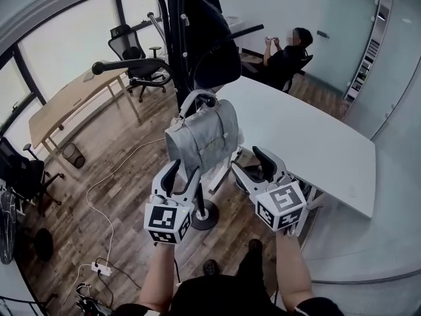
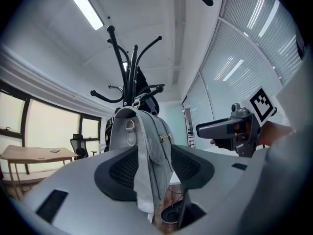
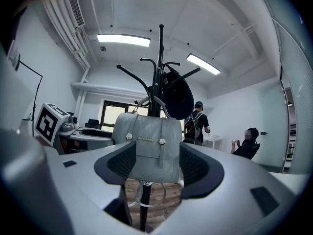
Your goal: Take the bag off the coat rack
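- Grey bag (image 1: 200, 137) hangs by its handle (image 1: 197, 97) on a hook of the black coat rack (image 1: 176, 38), flap side w/ two studs facing the right gripper view
- Left gripper (image 1: 184, 171) sits just under the bag's lower left corner; fingers spread apart, pinching nothing
- In left gripper view the bag (image 2: 142, 146) shows edge-on, lined up in the gap btwn the two dark pads (image 2: 124, 168); pads aren't pressing on it
- Right gripper (image 1: 248, 160) is just beside the bag's lower right corner, fingers also spread wide, nothing clamped
- In right gripper view the bag (image 3: 149, 146) fills the gap btwn the pads (image 3: 195, 168), face-on, pads clear of its sides
- Each gripper shows in the other's view: right one (image 2: 234, 129), left one (image 3: 51, 121)
- A black coat or bag (image 1: 210, 38) hangs higher on the same rack; round rack base (image 1: 205, 216) stands on the wood floor (image 1: 125, 170)
- White table (image 1: 309, 143) right of the rack; a person (image 1: 286, 54) sits at its far end
- Another person w/ a backpack (image 3: 197, 121) stands in the bkgd
- Wooden desk (image 1: 72, 101) and office chair (image 1: 135, 51) by the windows, power strip (image 1: 100, 267) on the floor
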`<control>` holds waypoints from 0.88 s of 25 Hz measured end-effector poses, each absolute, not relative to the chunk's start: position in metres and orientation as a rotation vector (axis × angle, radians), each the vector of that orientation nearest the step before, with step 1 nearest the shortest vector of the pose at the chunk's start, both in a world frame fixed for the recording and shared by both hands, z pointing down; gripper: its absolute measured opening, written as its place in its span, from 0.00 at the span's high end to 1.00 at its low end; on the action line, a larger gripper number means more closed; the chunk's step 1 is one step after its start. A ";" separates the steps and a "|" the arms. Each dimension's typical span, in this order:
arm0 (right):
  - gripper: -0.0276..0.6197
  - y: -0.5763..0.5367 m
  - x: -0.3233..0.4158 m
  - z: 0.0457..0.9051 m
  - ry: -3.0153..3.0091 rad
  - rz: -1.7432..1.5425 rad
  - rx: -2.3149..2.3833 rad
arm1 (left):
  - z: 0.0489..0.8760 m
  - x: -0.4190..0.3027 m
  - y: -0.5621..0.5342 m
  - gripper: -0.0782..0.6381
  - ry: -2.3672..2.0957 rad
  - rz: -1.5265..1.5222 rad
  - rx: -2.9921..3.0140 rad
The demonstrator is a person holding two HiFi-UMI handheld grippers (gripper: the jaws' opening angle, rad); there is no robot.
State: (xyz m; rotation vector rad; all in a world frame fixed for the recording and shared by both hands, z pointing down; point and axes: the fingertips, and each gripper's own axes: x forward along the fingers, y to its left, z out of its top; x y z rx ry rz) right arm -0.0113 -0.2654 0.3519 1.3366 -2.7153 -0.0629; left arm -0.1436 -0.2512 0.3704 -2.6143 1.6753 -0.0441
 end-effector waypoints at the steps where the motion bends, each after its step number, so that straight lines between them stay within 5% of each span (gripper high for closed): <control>1: 0.53 -0.269 -0.013 0.352 -2.724 -0.060 1.319 | 0.371 -0.142 -0.252 0.58 1.668 -0.043 -2.619; 22: 0.47 -0.345 -0.065 0.377 -2.932 0.023 0.650 | 0.387 -0.152 -0.285 0.47 2.087 -0.089 -2.373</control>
